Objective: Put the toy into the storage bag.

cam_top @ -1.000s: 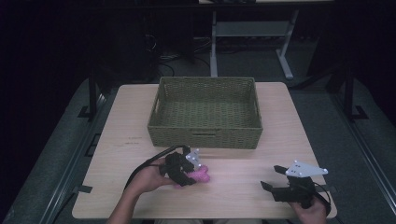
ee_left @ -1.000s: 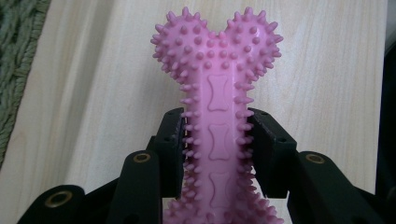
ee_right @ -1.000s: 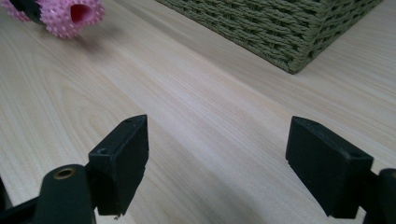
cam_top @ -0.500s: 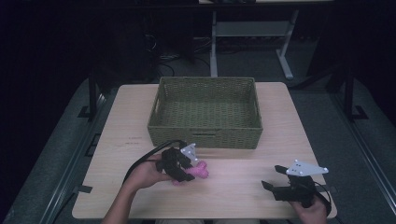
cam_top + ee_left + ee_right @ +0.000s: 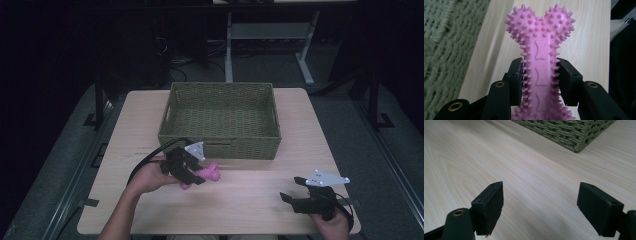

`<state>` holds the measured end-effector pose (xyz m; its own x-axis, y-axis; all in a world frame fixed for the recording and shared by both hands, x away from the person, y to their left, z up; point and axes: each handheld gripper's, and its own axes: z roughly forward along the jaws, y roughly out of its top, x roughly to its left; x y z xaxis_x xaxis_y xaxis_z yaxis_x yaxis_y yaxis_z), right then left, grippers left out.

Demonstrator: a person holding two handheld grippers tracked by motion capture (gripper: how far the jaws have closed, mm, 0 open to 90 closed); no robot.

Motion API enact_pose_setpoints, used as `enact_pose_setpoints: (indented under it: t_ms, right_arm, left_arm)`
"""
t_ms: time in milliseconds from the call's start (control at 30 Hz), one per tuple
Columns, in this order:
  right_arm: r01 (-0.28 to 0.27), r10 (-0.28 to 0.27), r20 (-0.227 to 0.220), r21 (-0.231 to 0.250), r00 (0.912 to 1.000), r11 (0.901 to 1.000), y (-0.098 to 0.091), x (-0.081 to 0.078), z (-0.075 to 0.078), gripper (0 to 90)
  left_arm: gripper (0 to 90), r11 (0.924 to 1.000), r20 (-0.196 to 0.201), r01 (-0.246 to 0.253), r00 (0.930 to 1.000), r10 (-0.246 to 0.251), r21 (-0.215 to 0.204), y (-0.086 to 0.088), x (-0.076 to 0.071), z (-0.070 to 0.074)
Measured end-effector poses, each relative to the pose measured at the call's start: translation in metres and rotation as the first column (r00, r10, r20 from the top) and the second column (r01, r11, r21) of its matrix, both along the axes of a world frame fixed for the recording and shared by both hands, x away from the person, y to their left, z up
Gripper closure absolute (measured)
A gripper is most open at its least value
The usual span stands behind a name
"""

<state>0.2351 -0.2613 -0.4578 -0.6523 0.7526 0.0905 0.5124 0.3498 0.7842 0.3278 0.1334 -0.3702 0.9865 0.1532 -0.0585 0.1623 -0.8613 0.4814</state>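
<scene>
lab or workshop | dark room | metal desk frame | floor cables

one pink spiked bone toy, one woven basket, two grippers, one table

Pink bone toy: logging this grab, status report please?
Left tongs shut on pink bone toy, near basket front wall. Right tongs open, empty, over table. Nothing in the way.
</scene>
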Motion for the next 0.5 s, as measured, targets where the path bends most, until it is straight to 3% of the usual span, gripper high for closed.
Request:
enact_pose_setpoints:
  t_ms: [500]
  right_arm:
    - [-0.002, 0.002, 0.003, -0.005, 1.0000, 1.0000, 0.001, 0.003, -0.001, 20.8]
  left_arm:
    - [58.7, 0.9998, 0.003, -0.010, 0.9999, 0.010, -0.015, 0.005, 0.011, 0.025]
